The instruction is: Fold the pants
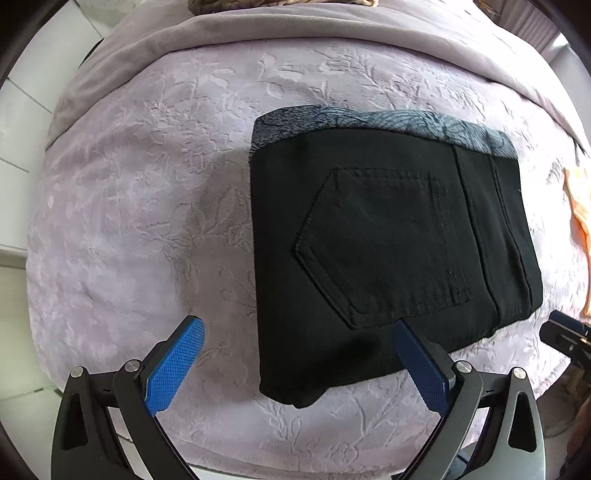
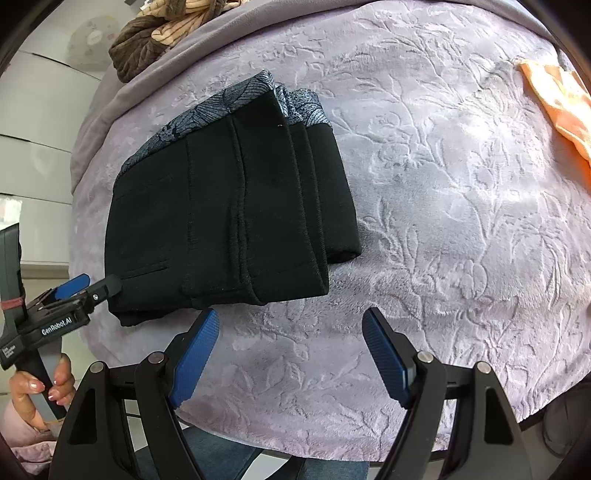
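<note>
- Bedding comes first: a pale lilac blanket [image 2: 424,192] with an embossed flower pattern is spread over the whole surface, and everything else is laid on it.
- Black pants [image 1: 376,236] are seen folded into a compact, layered rectangle left of the blanket's middle, back pocket up, with a grey patterned cloth [image 1: 406,122] showing along the far edge; whether that is a lining or a separate piece cannot be told.
- An orange cloth [image 2: 554,96] is left well apart, at the right edge.
- A brown bundle [image 2: 155,33] is pushed to the far corner.
- The left gripper [image 1: 297,341] is held spread above the near corner of the pants; nothing is pinched, though one finger is seen over the fabric's edge.
- The right gripper [image 2: 290,325] is held wide apart too, over bare blanket just beside the fold, with nothing between its fingers.
- Folding is judged all but done. What remains is probably a final smoothing or squaring of the stepped right-hand layers, which calls for a light press or small tug without disturbing the stack.
</note>
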Demonstrator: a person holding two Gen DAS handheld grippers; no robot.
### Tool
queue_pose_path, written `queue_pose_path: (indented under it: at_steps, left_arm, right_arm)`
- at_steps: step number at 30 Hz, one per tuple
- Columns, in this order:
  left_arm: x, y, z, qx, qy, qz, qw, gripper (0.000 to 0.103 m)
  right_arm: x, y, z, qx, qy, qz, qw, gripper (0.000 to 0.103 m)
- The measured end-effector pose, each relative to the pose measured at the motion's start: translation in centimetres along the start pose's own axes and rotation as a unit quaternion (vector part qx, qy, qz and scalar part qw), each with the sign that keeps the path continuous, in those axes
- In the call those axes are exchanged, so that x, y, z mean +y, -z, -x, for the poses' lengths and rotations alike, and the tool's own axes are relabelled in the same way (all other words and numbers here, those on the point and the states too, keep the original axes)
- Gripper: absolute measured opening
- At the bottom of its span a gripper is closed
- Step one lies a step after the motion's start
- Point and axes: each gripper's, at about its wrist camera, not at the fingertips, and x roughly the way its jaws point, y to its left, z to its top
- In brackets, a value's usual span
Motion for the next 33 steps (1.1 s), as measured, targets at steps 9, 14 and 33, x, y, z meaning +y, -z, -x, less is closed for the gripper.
queue_pose_path:
  at_steps: [9,14,33]
  left_arm:
    - [0.8,-0.9,-0.5,0.004,0.009,0.015,0.9998,0.102]
    - [1.2,-1.3,-1.0,0.01,0.018,0.02,0.9996,0.102]
    - [5.0,-4.4,-3.6,0.019,0.104,0.03,0.994,0.102]
  right_arm:
    - [-1.2,-0.4,0.0,0.006,-0.007,-0.01,1.0,0.083]
    - [-1.7,-0.8,-0.1,0.009,-0.013,-0.015,1.0,0.083]
    - [-3.2,-3.5,-0.9,0.028,-0.061,-0.002,0.998,0.083]
